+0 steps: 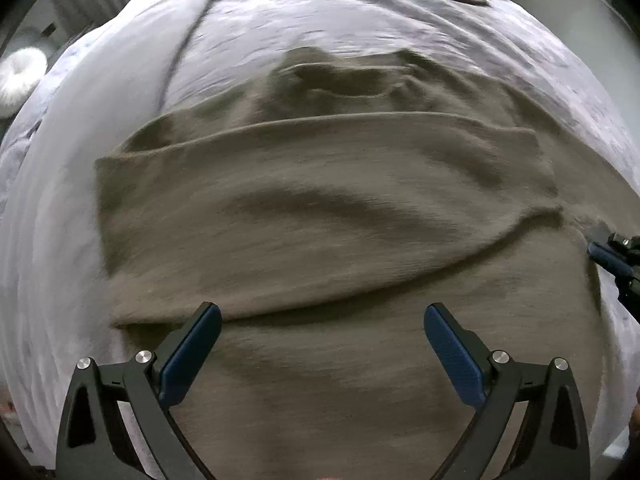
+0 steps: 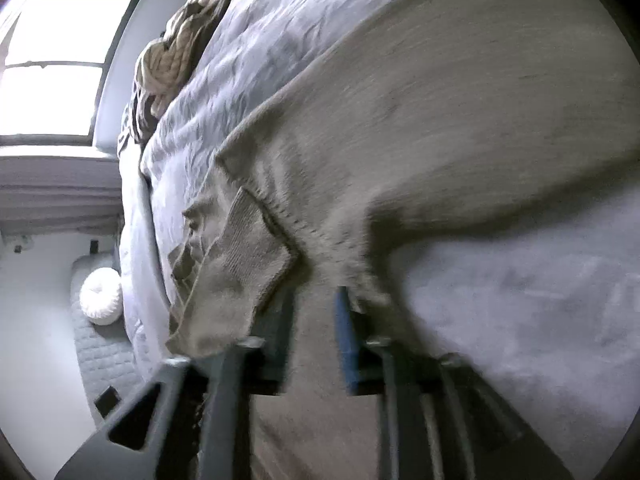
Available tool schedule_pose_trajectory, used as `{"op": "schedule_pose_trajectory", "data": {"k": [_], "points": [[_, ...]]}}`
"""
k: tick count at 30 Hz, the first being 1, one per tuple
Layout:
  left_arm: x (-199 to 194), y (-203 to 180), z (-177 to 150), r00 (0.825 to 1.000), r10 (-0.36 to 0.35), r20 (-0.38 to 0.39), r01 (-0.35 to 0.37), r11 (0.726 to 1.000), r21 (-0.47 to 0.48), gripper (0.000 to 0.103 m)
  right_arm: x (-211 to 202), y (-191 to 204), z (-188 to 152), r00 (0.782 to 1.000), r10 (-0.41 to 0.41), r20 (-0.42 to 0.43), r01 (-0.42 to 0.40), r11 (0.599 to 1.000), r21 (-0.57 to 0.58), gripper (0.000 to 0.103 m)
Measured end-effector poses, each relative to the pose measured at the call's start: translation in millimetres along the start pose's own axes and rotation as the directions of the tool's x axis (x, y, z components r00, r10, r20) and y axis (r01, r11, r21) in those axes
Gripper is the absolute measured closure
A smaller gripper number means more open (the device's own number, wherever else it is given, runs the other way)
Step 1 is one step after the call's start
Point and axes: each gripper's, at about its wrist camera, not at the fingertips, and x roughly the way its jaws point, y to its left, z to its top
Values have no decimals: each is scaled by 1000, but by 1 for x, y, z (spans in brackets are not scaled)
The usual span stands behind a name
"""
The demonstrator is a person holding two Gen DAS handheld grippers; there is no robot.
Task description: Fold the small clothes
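Sweater [image 1: 320, 216] of taupe knit lay spread on the bed [image 1: 280, 32], over a pale lavender bedspread [image 2: 256, 64] with a crinkled surface. In the left wrist view one part of it was folded across the body, its straight edge running side to side, and a ribbed band showed beyond that fold. The left tongs [image 1: 322, 328] hung above the near part of the knit, pointing steeply down, with their blue pads [image 1: 192, 356] spread wide and nothing between them. At the right edge of that view a blue-tipped piece of the right tongs [image 1: 608, 258] reached in beside the sweater's side.

In the right wrist view, which was smeared by blur, the right tongs [image 2: 316, 312] stood partly apart, with taupe fabric lying in the gap. Whether the pads pressed on the cloth I could not tell. A ribbed cuff [image 2: 248, 252] lay folded over just beyond the left finger, next to a stitched seam.

Farther up the bed a chunky cream knitted throw [image 2: 172, 52] lay bunched. A bright window [image 2: 60, 60] stood beyond it, and a round white cushion [image 2: 100, 296] sat on a quilted grey mat [image 2: 104, 352] on the floor.
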Motion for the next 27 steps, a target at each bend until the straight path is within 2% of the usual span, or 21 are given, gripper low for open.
{"op": "schedule_pose_trajectory", "data": {"k": [1, 5, 8, 12, 16, 18, 23, 27], "points": [[-2, -4, 0, 1000, -7, -1, 7, 1000, 13, 2, -6, -4, 1, 1000, 5, 12, -5, 1000, 7, 43], [-5, -28, 6, 1000, -31, -1, 31, 998, 46, 2, -34, -23, 7, 999, -1, 53, -1, 999, 36, 41], [-4, -47, 7, 998, -53, -17, 54, 996, 69, 2, -55, -42, 13, 996, -13, 88, 7, 998, 70, 32], [-5, -70, 8, 996, -84, -36, 87, 992, 88, 2, -87, -69, 22, 985, -42, 169, 22, 993, 117, 30], [-9, -87, 5, 994, -101, -40, 105, 989, 105, 2, -120, -100, 37, 962, -51, 270, -3, 981, 194, 30], [-9, -92, 5, 993, -106, -48, 111, 988, 108, 2, -133, -113, 44, 947, -51, 316, -23, 974, 226, 26], [-6, -111, 5, 993, -100, -56, 106, 987, 122, 2, -159, -147, 61, 913, -18, 408, -124, 940, 319, 24], [-7, -122, 1, 990, -121, -70, 130, 983, 131, 2, -165, -162, 72, 893, 31, 449, -203, 919, 339, 24]]}}
